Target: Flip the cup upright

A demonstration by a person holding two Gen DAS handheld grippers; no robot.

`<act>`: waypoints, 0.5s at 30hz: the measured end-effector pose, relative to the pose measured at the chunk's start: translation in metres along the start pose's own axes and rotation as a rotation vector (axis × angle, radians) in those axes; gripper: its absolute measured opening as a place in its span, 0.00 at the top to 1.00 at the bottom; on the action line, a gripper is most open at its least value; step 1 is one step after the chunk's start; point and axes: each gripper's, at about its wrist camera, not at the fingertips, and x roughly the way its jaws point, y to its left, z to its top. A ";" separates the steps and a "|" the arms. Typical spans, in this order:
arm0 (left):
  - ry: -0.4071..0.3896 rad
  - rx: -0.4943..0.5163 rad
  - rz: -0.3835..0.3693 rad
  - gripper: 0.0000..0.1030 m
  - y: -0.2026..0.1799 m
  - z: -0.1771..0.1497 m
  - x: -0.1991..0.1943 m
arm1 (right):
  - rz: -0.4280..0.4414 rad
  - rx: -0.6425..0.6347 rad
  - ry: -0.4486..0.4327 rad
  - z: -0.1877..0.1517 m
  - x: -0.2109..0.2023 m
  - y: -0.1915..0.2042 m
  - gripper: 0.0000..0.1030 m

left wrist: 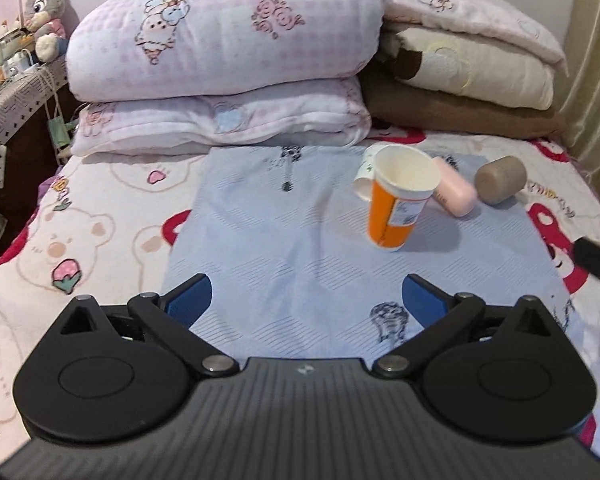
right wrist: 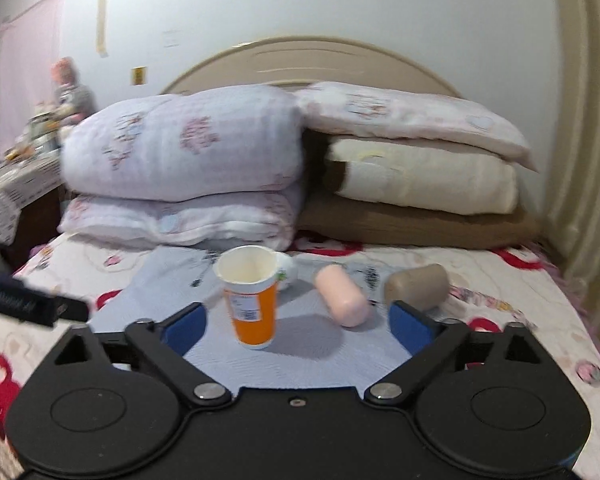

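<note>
An orange paper cup [left wrist: 396,200] with a white inside stands upright, mouth up, on the light blue cloth [left wrist: 284,248]. It also shows in the right wrist view [right wrist: 254,300]. My left gripper [left wrist: 306,300] is open and empty, well short of the cup. My right gripper [right wrist: 298,326] is open and empty, with the cup just ahead between its blue pads [right wrist: 186,326]. A white cup [left wrist: 365,176] lies behind the orange one. A pink cup [left wrist: 454,192] and a brown cup [left wrist: 500,179] lie on their sides to the right.
Folded quilts and pillows [left wrist: 228,60] are stacked at the headboard behind the cups. A cluttered bedside table [left wrist: 16,96] with a plush rabbit stands at the left. A curtain [left wrist: 596,80] hangs at the right. The right gripper's black tip [left wrist: 598,262] shows at the right edge.
</note>
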 end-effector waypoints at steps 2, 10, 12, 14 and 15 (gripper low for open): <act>0.014 0.000 0.010 0.00 0.003 -0.001 -0.001 | -0.042 0.019 0.046 0.003 -0.001 -0.002 0.01; 0.014 0.003 0.019 0.00 0.008 -0.003 -0.006 | -0.052 0.035 0.070 0.008 -0.020 0.010 0.01; 0.008 0.004 0.023 0.00 0.010 -0.004 -0.009 | -0.049 0.026 0.059 0.008 -0.022 0.016 0.01; -0.004 0.005 0.030 0.00 0.011 -0.004 -0.012 | -0.037 0.025 0.059 0.009 -0.024 0.021 0.01; -0.013 0.006 0.034 0.00 0.011 -0.004 -0.013 | -0.031 0.021 0.063 0.009 -0.024 0.024 0.01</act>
